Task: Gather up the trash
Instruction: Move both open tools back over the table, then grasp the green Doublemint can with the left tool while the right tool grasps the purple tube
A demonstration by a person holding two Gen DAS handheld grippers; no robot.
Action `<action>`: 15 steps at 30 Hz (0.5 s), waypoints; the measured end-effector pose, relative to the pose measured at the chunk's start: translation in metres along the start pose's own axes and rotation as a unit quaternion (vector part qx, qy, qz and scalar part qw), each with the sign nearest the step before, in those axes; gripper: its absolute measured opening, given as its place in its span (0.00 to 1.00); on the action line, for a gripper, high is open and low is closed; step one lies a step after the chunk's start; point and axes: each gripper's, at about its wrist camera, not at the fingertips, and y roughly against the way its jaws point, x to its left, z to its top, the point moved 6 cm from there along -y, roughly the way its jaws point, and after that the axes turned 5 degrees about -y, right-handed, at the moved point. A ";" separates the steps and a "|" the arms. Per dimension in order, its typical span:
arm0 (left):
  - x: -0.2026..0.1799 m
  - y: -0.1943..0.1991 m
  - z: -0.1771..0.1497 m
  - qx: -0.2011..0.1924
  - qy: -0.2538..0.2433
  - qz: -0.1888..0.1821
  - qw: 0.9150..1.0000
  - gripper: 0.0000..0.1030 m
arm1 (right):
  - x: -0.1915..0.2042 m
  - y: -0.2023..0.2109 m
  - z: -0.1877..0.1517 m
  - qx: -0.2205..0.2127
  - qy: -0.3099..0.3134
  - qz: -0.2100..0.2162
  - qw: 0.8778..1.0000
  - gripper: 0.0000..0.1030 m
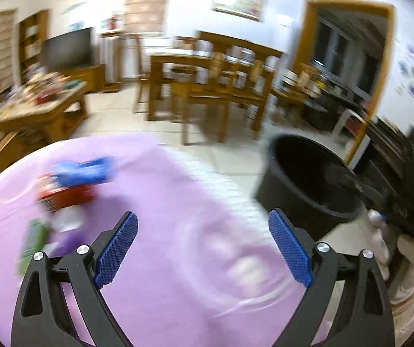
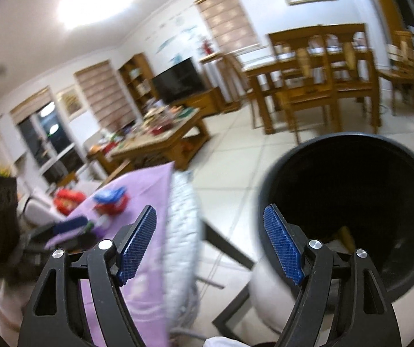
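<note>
1. While both wrist views are smeared with blur, the left gripper (image 1: 202, 232) shows its blue-padded fingers spread wide apart with nothing between them; only the purple cloth-covered table (image 1: 160, 202) lies beneath the gap.
2. The right gripper (image 2: 210, 225) also stands with its fingers well apart and empty; a quilted grey-white edge of the table covering (image 2: 182, 231) and pale floor tiles show through the gap.
3. Container: a round black plastic trash bin (image 2: 351, 190) sits ahead and right of the right gripper, its near rim just behind the right finger. The interior is dark. A yellowish scrap (image 2: 344, 235) shows low inside, near the right fingertip; what else it holds I cannot tell.
4. In the left wrist view the same trash bin (image 1: 308, 185) stands ahead and right of the left gripper, off the table's edge, mouth tilted toward the camera; contents not readable there.
5. Remaining trash: a blurred pile of wrappers lies on the purple cloth ahead and left of the left gripper — a blue packet (image 1: 85, 170), a red packet (image 1: 68, 196), and a green packet (image 1: 33, 237) nearest the left finger. None is touched.
6. A white-gloved hand (image 1: 403, 263) grips a black handle at the right edge of the left wrist view.
</note>
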 end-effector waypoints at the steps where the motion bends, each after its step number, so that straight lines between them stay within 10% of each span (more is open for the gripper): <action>1: 0.025 0.006 -0.001 -0.002 0.022 0.014 1.000 0.88 | 0.012 -0.004 -0.001 0.005 0.006 0.005 1.000 0.74; 15: 0.174 -0.024 -0.039 0.096 0.084 0.085 0.988 0.70 | 0.188 -0.077 -0.053 0.112 0.101 0.067 0.986 0.74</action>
